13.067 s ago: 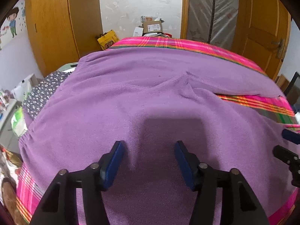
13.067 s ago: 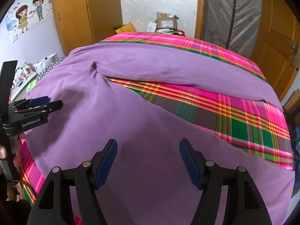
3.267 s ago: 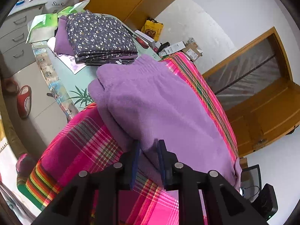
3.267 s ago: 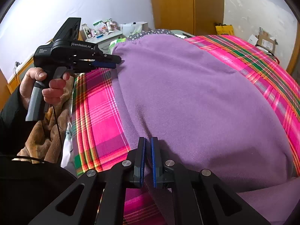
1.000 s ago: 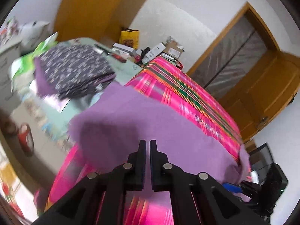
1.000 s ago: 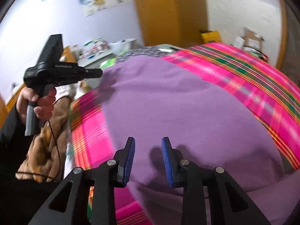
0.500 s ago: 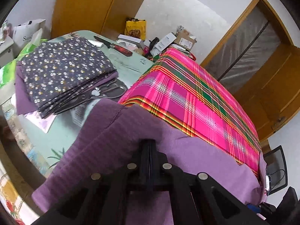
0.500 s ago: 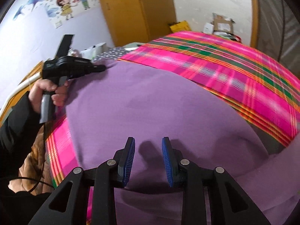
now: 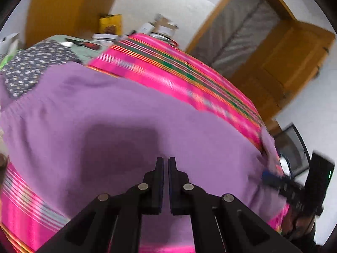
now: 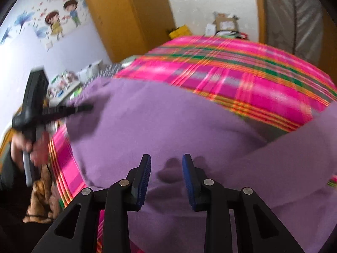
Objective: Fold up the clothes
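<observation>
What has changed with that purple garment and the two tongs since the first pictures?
The purple garment, first spread wide over the plaid blanket, has been folded in, baring more plaid. The left tongs, open at first, are now closed with nothing visibly between them. The right tongs pinched shut on the cloth partway through and now stand open over it. The folded floral clothes beside the bed are unchanged.
</observation>
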Tool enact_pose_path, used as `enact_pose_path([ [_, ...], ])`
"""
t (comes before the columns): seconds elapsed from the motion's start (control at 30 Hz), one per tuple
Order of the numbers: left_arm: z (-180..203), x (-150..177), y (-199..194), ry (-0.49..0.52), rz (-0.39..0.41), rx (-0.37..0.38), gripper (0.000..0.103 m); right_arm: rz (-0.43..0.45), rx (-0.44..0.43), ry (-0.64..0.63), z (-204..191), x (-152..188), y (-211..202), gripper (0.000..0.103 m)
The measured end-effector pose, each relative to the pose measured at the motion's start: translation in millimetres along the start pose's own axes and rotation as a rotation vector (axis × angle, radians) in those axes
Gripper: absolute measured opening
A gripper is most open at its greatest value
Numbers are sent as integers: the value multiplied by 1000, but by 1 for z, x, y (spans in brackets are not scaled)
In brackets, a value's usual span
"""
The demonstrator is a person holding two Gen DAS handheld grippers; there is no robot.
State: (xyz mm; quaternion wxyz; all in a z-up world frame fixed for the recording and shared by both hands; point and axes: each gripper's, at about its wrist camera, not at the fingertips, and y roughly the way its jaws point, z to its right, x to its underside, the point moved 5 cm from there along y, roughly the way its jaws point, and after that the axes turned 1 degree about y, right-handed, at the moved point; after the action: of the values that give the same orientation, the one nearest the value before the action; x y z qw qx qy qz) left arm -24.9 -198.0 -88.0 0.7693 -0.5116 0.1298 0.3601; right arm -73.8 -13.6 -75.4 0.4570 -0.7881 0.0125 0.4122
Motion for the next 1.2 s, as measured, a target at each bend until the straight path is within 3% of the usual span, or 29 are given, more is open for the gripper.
enact_pose_path([
  [0.13, 24, 12, 12, 37, -37, 44, 2, 77, 78, 112, 39, 0, -32, 33],
  [0.4, 49, 23, 26, 71, -74, 84, 2, 90, 220, 340, 114, 3, -57, 34],
  [0.6, 56, 26, 33, 94, -79, 73, 2, 71, 295, 336, 132, -21, -48, 39],
  [0.9, 59, 26, 38, 119, -75, 66, 3, -60, 491, 345, 168, -51, -1, 39],
  [1.0, 59, 26, 39, 122, -76, 68, 3, -118, 533, 340, 177, -50, 16, 39],
  [1.1, 58, 26, 38, 125, -76, 68, 3, -116, 568, 317, 179, -48, 21, 39],
  [1.17, 58, 25, 37, 125, -76, 68, 3, -108, 573, 305, 179, -47, 19, 30],
  [1.2, 58, 25, 37, 126, -77, 67, 3, -107, 579, 301, 180, -46, 17, 14],
])
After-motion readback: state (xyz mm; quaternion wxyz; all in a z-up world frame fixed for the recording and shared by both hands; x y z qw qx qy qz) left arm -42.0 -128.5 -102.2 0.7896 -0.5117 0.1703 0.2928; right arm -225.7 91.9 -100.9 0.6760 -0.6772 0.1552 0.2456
